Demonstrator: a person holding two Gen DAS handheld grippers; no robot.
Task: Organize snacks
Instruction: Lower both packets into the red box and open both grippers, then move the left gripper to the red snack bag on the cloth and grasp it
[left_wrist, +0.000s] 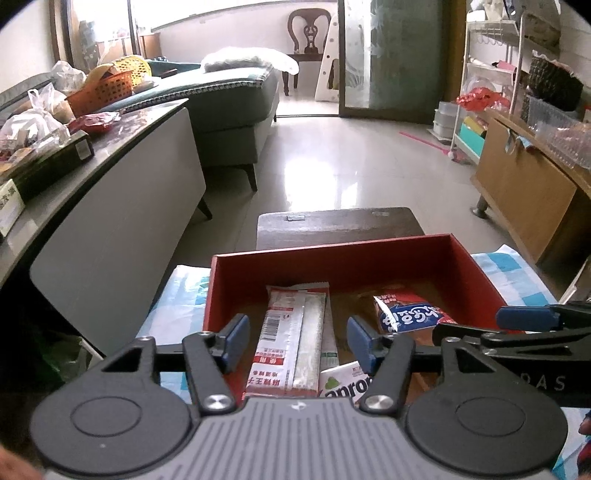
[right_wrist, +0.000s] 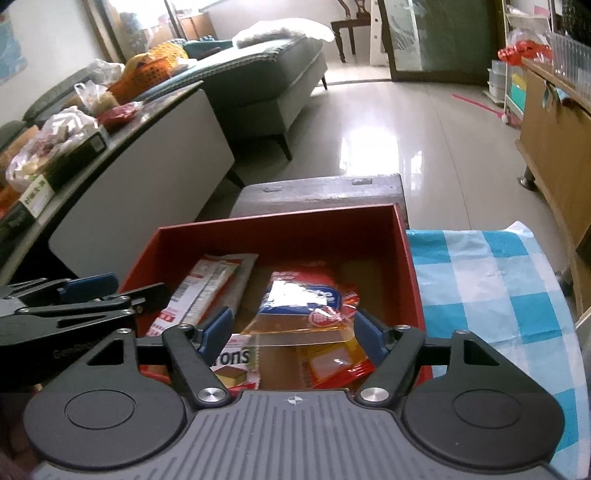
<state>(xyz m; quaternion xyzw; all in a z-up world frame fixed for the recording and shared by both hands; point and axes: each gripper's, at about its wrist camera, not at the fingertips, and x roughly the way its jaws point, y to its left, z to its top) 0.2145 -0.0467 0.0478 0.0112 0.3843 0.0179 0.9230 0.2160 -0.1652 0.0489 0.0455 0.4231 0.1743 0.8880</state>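
Left gripper (left_wrist: 295, 341) open, empty, above long packet (left_wrist: 291, 336) in red box (left_wrist: 332, 258). Right gripper (right_wrist: 291, 332) open over blue-red packet (right_wrist: 306, 295).

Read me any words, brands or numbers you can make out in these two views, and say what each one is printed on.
"apron", cut off by the claw: white snack pack in the red box.
"rons", same pack, right wrist view.
"D A S": right claw's arm.
"Gen...", rest blurred: left claw's arm.
Chinese print and barcode, unreadable: long red-and-white packet.
Stylised Chinese logo, unreadable: red-and-blue packet.
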